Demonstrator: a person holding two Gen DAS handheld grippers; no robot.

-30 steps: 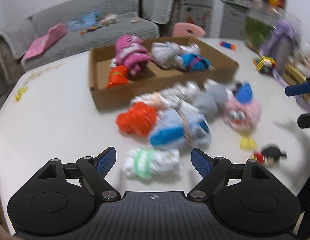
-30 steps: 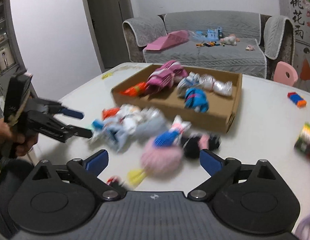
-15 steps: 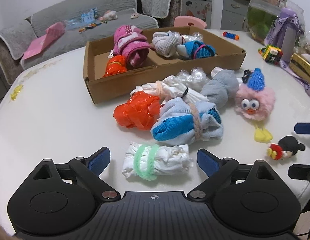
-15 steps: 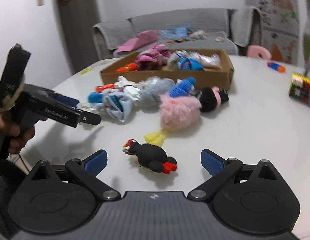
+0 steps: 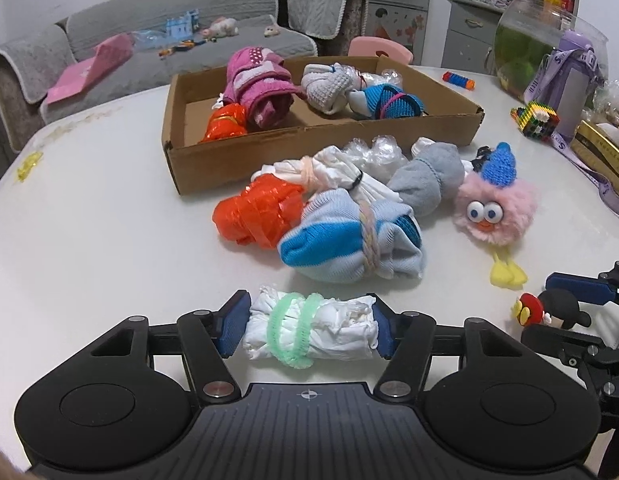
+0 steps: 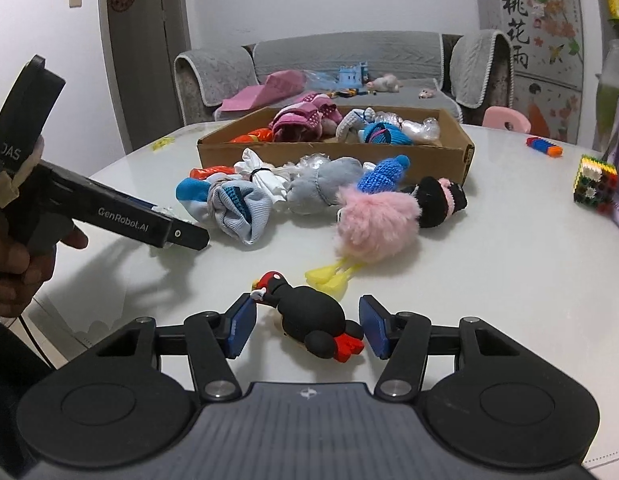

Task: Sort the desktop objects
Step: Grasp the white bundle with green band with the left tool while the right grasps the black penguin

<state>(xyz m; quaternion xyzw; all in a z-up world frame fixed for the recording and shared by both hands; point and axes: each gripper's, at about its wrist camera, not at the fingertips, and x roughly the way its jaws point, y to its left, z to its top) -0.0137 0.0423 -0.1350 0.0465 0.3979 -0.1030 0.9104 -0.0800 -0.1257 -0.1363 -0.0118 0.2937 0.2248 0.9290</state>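
In the right wrist view, the left gripper [image 6: 185, 236] at the left of the frame carries the white print "GenRobot.AI" on its black side bar. On its upright handle part [image 6: 21, 120], upper left, only the letters "DAS" can be read. At the upper right, a decorated cabinet door [image 6: 521, 40] shows three black Chinese characters, 桃花雨, written downwards.
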